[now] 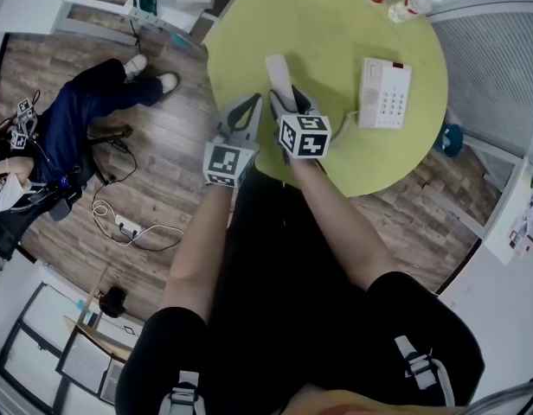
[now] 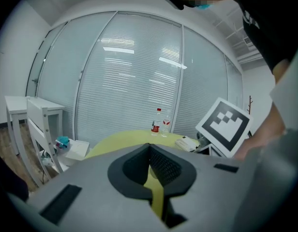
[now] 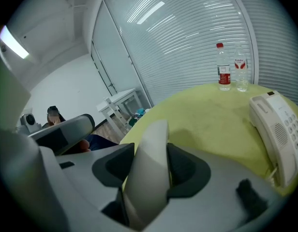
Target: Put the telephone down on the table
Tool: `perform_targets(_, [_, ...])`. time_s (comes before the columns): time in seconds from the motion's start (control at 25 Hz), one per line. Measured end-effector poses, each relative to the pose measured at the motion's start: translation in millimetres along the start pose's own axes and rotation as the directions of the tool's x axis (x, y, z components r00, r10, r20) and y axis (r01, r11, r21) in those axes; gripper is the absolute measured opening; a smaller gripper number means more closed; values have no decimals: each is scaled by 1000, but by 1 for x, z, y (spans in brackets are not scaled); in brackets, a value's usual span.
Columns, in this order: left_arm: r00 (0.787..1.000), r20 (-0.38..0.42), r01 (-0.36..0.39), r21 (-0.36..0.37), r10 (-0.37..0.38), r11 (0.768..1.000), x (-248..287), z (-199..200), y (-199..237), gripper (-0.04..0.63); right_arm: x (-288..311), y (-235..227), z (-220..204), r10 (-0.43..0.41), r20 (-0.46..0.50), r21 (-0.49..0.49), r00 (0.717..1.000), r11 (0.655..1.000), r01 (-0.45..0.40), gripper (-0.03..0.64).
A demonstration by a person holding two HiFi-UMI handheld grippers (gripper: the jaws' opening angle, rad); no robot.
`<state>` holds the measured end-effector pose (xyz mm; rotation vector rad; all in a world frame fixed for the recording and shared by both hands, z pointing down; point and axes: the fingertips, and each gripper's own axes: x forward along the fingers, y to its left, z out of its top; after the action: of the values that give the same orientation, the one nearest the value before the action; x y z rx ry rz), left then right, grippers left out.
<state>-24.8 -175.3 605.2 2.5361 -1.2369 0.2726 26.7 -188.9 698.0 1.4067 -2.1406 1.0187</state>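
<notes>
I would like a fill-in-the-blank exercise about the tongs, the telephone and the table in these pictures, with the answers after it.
The right tongs grip the white ____ of the telephone.
The left tongs are ____ and hold nothing.
The telephone base lies on the round ____.
At its far edge stand ____ bottles.
Missing words: handset; shut; table; two.

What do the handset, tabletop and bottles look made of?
Handset: likely plastic, off-white, smooth moulded curve, dull sheen.
Tabletop: yellow-green, matte, faintly mottled; laminate or paint, can't tell.
Bottles: probably clear plastic, see-through walls, red labels.
</notes>
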Motion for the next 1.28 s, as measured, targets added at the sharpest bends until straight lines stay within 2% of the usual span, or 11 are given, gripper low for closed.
perform_targets(0.36, [999, -49, 6, -26, -7, 1000, 5, -23, 20, 3, 29, 4, -29, -7, -35, 15, 999, 1000, 8, 219])
perform_targets(0.68, [997, -69, 22, -36, -24, 999, 4, -29, 23, 3, 44, 2, -44, -40, -84, -2, 996, 999, 40, 221])
perform_targets(1.04, [996, -79, 41, -58, -45, 998, 3, -21, 22, 3, 46, 0, -48, -74, -151, -46, 986, 997, 68, 245])
perform_targets(1.28, [998, -57, 35, -81, -39, 996, 7, -5, 28, 3, 30, -6, -25, -96, -129, -54, 987, 994, 90, 270])
